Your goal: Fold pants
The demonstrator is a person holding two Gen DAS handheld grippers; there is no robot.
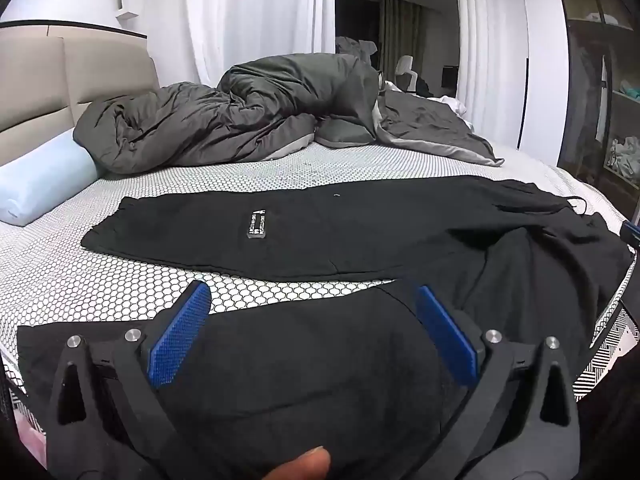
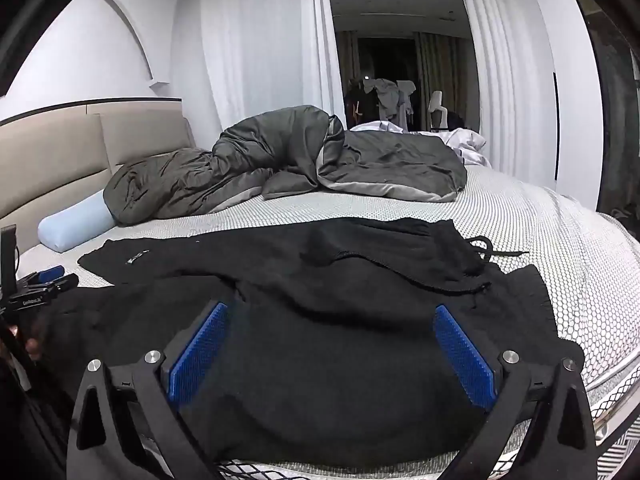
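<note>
Black pants (image 1: 360, 236) lie spread on the bed, one leg stretching far left with a small white-lettered label (image 1: 258, 222). The other leg lies near the front edge under my left gripper (image 1: 312, 292), which hovers open, blue pads (image 1: 180, 336) wide apart and nothing pinched. In the right wrist view the pants (image 2: 320, 264) show their waistband and drawstring (image 2: 486, 250) at the right. My right gripper (image 2: 330, 310) is open above the seat of the pants, pads (image 2: 464, 352) apart from the cloth. The left gripper (image 2: 44, 278) appears at the far left edge.
A crumpled grey duvet (image 1: 248, 120) and a pale blue bolster (image 1: 44, 184) lie at the back of the honeycomb-patterned mattress (image 1: 60, 264). A beige headboard (image 1: 48, 76) stands left, white curtains (image 2: 260, 48) behind, dark open shelves (image 1: 616, 120) to the right. A thumb (image 1: 304, 464) shows at the bottom.
</note>
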